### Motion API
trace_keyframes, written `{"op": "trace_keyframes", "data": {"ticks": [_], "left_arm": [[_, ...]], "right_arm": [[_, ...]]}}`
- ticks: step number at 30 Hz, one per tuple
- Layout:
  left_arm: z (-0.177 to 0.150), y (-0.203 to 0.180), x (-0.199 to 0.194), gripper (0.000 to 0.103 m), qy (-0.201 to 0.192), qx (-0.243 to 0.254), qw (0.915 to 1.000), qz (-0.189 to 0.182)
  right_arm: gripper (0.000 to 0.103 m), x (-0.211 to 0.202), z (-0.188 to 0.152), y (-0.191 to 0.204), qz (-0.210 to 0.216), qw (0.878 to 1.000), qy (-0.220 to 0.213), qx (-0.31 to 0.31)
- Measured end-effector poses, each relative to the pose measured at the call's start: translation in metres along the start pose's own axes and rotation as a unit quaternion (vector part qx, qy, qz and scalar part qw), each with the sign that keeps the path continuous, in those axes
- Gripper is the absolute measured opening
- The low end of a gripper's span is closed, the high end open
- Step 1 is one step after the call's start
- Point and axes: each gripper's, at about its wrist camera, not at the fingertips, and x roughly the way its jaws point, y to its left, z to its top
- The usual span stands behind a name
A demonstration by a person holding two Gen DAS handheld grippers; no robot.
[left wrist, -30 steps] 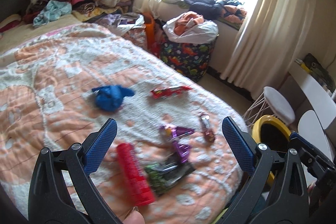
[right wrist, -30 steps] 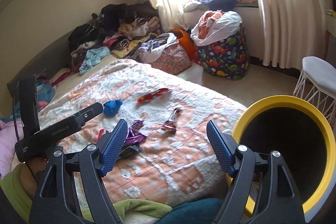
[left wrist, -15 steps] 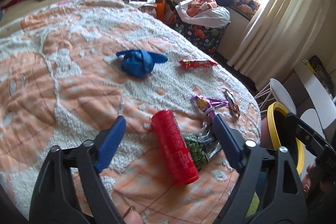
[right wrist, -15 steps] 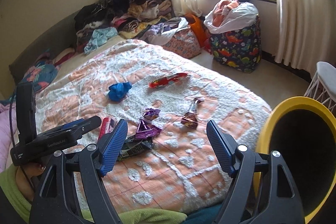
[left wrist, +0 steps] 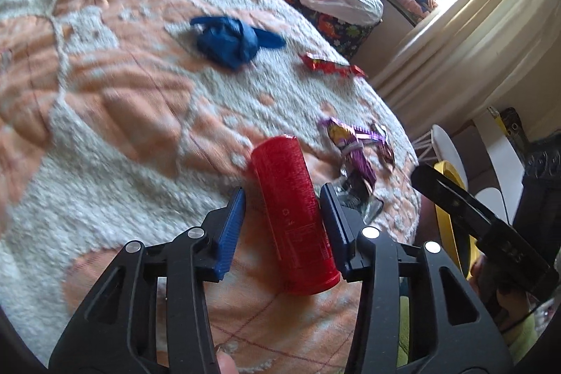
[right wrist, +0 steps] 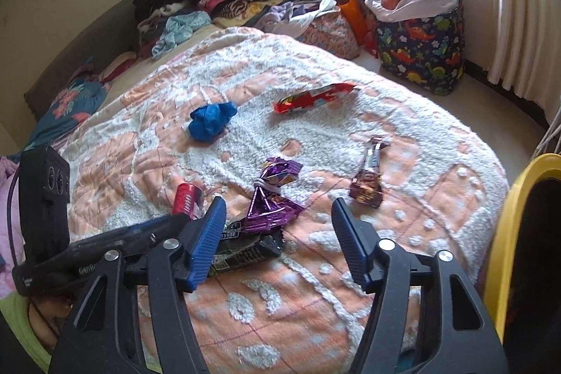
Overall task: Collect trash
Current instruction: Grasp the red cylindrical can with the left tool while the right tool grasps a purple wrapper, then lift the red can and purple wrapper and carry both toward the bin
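Left gripper (left wrist: 282, 223) now low over bed (left wrist: 105, 135), jaws closing around red can (left wrist: 292, 216), earlier ahead of it; small gap on left pad. Right gripper (right wrist: 277, 240) closing, empty, purple wrapper (right wrist: 271, 198) just ahead. Yellow bin (right wrist: 505, 233) at right.

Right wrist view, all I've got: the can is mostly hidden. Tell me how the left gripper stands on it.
Observer: The can lies between the fingers of the left gripper. The jaws are closing, and a gap shows at the left pad.
Operator: Give me the can's direction.
Observer: Lengthwise along the fingers, with its far end past the tips.
Operator: Report anything crowding the grip.
Observer: A dark wrapper lies just outside the right finger.
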Motion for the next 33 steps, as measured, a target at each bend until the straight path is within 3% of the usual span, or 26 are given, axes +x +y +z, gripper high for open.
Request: {"op": "trace_keyframes", "data": {"ticks": [12, 16, 33], "left_arm": [[-0.007, -0.001, 0.014, 0.036, 0.018, 0.011, 0.9998, -0.005], [-0.005, 0.000, 0.016, 0.036, 0.020, 0.010, 0.9997, -0.009], [-0.002, -0.001, 0.008, 0.034, 0.010, 0.005, 0.9997, -0.021]], "right_arm": [[0.049, 0.053, 0.011, -0.003, 0.006, 0.998, 0.053, 0.016], [0.038, 0.067, 0.010, -0.006, 0.003, 0.997, 0.069, 0.021], [0.036, -0.009, -0.011, -0.027, 0.021, 0.998, -0.020, 0.056]]}}
